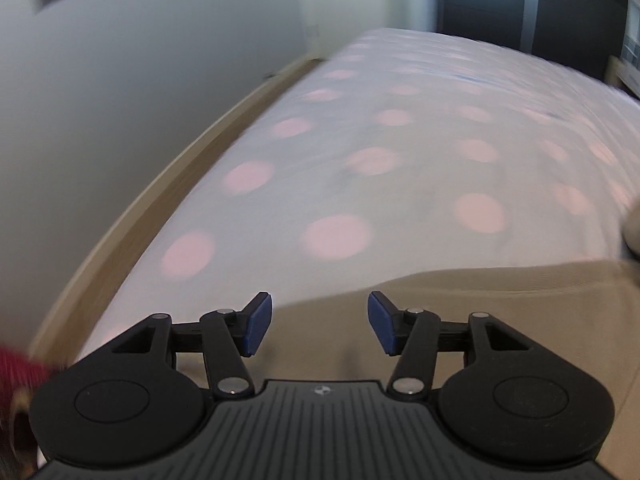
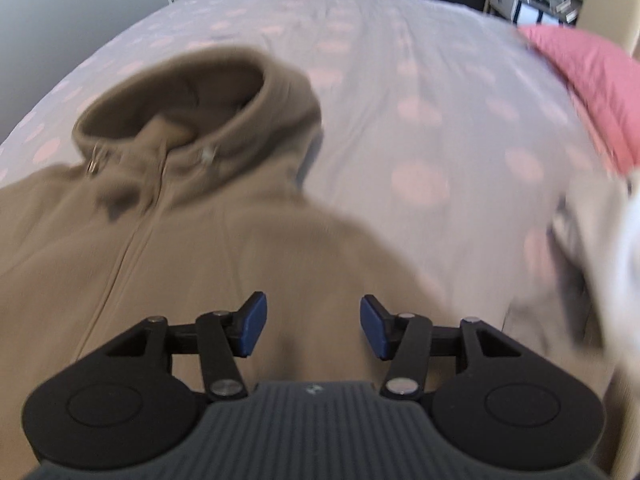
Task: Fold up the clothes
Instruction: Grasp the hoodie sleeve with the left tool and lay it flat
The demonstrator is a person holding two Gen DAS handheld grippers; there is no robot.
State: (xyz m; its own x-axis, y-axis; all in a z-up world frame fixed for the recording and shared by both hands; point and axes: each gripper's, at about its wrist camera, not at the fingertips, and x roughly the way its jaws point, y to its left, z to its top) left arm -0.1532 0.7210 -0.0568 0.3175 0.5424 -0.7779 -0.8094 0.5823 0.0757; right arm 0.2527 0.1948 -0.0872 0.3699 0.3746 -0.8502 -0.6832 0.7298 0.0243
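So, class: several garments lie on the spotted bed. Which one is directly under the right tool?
The tan zip hoodie, hood spread open. The pink garment and the pale clothes lie off to the right tool's side.

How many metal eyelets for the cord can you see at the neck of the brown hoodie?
2. One eyelet is left of the zipper, one eyelet right of it, below the hood of the hoodie. Blur could hide others.

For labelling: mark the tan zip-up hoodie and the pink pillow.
tan zip-up hoodie [image 2: 248,248]: right wrist view, on its chest beside the zip.
pink pillow [image 2: 592,80]: right wrist view, on its top face.
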